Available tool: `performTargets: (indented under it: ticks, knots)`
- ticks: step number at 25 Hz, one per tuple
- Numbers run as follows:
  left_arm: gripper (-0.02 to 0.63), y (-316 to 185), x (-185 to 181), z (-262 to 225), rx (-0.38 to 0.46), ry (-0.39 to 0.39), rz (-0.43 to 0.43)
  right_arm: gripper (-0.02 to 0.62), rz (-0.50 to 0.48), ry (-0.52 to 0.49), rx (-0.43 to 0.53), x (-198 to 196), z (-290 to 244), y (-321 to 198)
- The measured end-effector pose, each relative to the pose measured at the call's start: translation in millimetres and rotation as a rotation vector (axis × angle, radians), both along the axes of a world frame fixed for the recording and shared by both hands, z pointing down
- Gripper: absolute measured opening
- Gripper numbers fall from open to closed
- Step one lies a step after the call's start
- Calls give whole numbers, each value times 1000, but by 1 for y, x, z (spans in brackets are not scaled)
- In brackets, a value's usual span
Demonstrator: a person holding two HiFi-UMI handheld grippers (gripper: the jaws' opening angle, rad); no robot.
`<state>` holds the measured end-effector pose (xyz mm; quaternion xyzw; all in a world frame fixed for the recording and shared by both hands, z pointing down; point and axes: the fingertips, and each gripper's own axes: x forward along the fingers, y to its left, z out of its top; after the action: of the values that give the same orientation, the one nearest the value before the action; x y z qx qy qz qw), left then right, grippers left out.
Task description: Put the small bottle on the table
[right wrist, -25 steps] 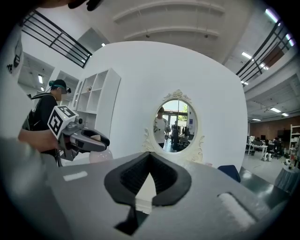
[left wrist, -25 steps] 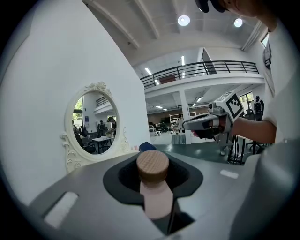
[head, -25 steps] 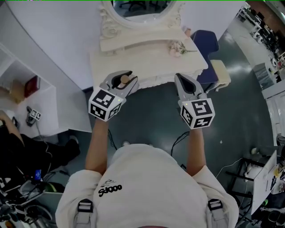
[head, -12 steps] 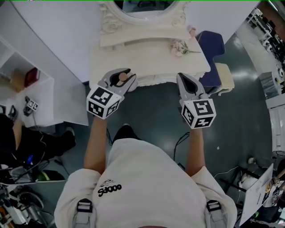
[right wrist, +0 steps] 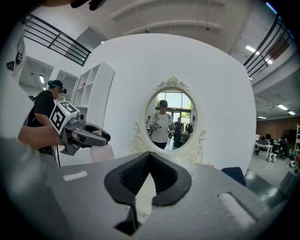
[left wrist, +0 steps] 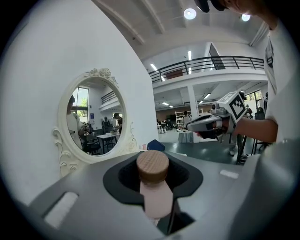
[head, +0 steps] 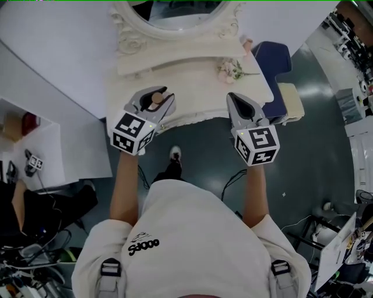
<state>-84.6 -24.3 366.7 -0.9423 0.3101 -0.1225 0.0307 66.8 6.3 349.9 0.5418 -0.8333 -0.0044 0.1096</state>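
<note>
The small bottle (left wrist: pixel 154 192) is pale pink with a round wooden cap (left wrist: pixel 152 166). My left gripper (head: pixel 159 96) is shut on its neck, and the cap (head: pixel 157 98) pokes up between the jaws. In the right gripper view its round pink body (right wrist: pixel 101 153) hangs below the left gripper (right wrist: pixel 93 136). The bottle hovers over the front left part of the white dressing table (head: pixel 192 81). My right gripper (head: pixel 231 97) is over the table's front edge further right, shut with nothing in it.
An oval mirror (head: pixel 175 11) in an ornate white frame stands at the back of the table. Pink flowers (head: pixel 228 68) lie at its right. A blue chair (head: pixel 274 57) is beyond the right end, and a white shelf unit (head: pixel 41 145) stands at the left.
The person has stepped closer, so both grippers have moved from short of the table to over its front edge. The left gripper still holds the bottle.
</note>
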Motion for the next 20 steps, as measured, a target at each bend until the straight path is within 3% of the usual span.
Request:
performTargets:
  ticks: [8, 20]
  knots:
    - [123, -103, 28, -22, 12, 25, 91, 2, 64, -14, -6, 16, -18, -93]
    - [123, -194, 41, -11, -33, 10, 154, 2, 145, -82, -42, 30, -14, -177]
